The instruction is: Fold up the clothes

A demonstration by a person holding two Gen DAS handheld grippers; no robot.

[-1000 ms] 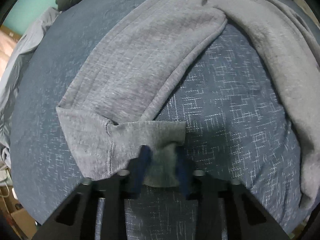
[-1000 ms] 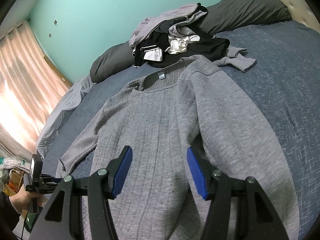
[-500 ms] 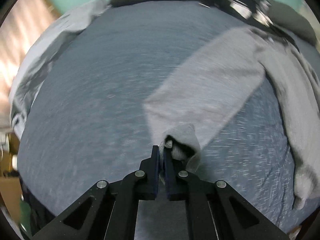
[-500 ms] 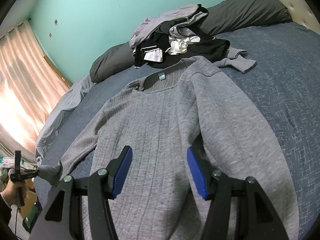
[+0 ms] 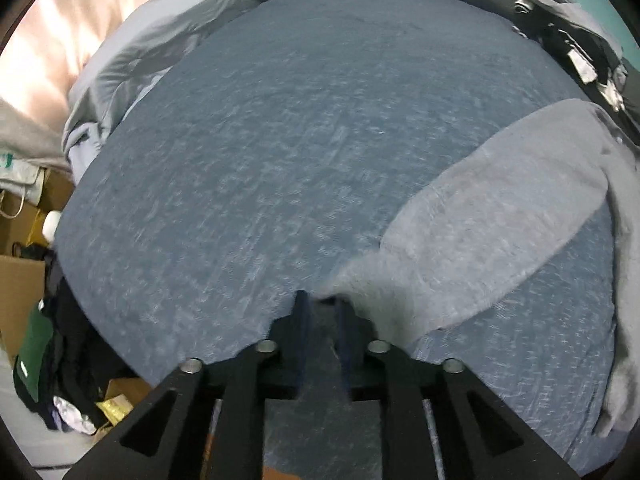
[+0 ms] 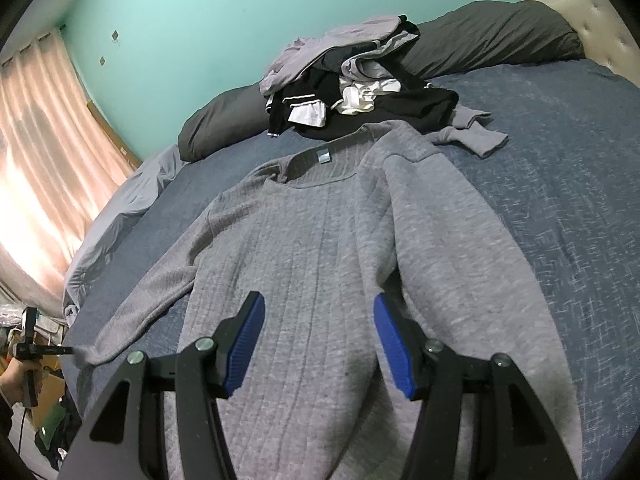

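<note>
one second ago my left gripper [image 5: 320, 304] pinched the sleeve [image 5: 480, 232]; now its fingers are parted, sleeve stretched toward the bed [image 5: 280, 160] edge. right gripper [image 6: 318, 344] hangs spread over the sweater [image 6: 304, 260].

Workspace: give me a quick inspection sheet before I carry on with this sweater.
Surface: blue bedspread, mostly bare on the left.
Job's things: grey sweater lying flat, collar away from the right gripper; left sleeve stretched out sideways.
Clutter: clothes pile beyond the collar; dark pillows.
Grippers: left gripper at the cuff, fingers slightly apart, grip unclear; right gripper open over the hem.
Cables: nothing seen.
Surroundings: teal wall, curtain, boxes on the floor.
</note>
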